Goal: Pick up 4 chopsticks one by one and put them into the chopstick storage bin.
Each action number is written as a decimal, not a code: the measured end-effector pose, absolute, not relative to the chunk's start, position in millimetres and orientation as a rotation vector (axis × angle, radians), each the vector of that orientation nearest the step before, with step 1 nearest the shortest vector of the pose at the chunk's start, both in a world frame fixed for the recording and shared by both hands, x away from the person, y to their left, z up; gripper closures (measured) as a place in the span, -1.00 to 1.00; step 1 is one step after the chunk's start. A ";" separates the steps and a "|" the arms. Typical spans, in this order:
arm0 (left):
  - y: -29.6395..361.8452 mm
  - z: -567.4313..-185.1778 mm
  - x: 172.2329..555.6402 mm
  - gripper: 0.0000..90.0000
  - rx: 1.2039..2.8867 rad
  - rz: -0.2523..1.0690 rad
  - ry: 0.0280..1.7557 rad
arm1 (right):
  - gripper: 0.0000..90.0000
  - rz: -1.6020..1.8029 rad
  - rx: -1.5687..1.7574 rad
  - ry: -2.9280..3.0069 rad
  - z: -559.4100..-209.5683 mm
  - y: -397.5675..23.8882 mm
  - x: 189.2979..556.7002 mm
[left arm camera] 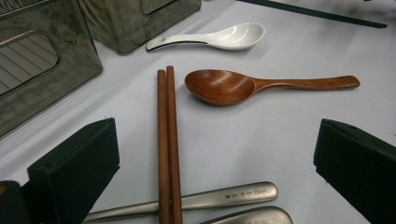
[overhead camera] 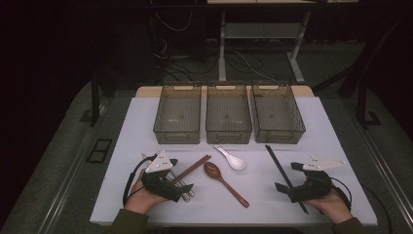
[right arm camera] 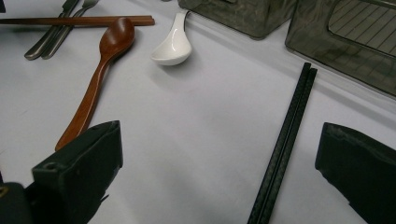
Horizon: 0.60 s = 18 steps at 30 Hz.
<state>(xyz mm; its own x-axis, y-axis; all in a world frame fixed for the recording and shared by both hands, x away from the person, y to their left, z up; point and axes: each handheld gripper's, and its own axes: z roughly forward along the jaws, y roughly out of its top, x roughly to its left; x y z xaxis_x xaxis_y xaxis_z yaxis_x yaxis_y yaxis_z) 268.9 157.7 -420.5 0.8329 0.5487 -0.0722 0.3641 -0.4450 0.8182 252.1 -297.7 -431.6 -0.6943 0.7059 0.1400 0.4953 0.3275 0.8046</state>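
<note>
Both hands rest on the white table (overhead camera: 139,127). My left gripper (overhead camera: 180,175) (left arm camera: 215,156) is open, its jaws standing either side of a pair of brown chopsticks (overhead camera: 190,168) (left arm camera: 167,140) that lie flat over some metal cutlery (overhead camera: 184,191) (left arm camera: 224,196). My right gripper (overhead camera: 288,177) (right arm camera: 219,163) is open too, and black chopsticks (overhead camera: 284,175) (right arm camera: 285,140) lie on the table between its jaws, untouched. A wooden spoon (overhead camera: 225,182) (left arm camera: 224,86) (right arm camera: 100,70) and a white ceramic spoon (overhead camera: 232,159) (left arm camera: 233,36) (right arm camera: 173,44) sit between the two grippers.
Three translucent grey bins stand side by side at the back of the table: left (overhead camera: 178,137), middle (overhead camera: 228,137), right (overhead camera: 280,137). They look empty. The table's front edge is just under the person's wrists. Desk legs and cables are on the dark floor behind.
</note>
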 end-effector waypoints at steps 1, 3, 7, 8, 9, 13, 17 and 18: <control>157.8 -420.4 268.7 -1.00 2.084 0.251 0.669 | -0.99 1.295 1.089 2.355 -431.4 -297.8 252.0; 157.9 -420.4 268.6 -1.00 2.083 0.246 0.670 | -0.98 1.297 1.091 2.357 -431.3 -297.9 251.9; 157.5 -421.3 268.4 -1.00 2.075 0.234 0.673 | -0.98 1.281 1.104 2.361 -430.6 -298.5 252.5; 157.1 -421.7 268.4 -1.00 2.074 0.230 0.675 | -0.98 1.278 1.108 2.361 -430.4 -298.6 252.9; 157.0 -421.9 268.7 -1.00 2.077 0.229 0.672 | -0.98 1.274 1.109 2.361 -430.3 -298.7 253.5; 157.6 -420.8 268.0 -1.00 2.069 0.232 0.676 | -0.98 1.253 1.128 2.363 -429.0 -299.5 255.9; 158.5 -421.1 267.3 -1.00 2.069 0.230 0.669 | -0.89 1.224 1.142 2.364 -425.9 -299.8 257.9; 158.8 -421.2 267.2 -1.00 2.067 0.229 0.670 | -0.89 1.218 1.145 2.361 -425.3 -299.6 258.9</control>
<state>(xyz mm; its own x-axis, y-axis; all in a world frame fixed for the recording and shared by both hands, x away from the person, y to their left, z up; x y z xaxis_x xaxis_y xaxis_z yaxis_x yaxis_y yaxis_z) 267.2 158.8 -421.2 0.8344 0.5431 -0.0941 0.3715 -0.4280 0.8239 258.9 -299.6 -425.3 -0.6606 0.7399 0.1272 0.5326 0.3425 0.7740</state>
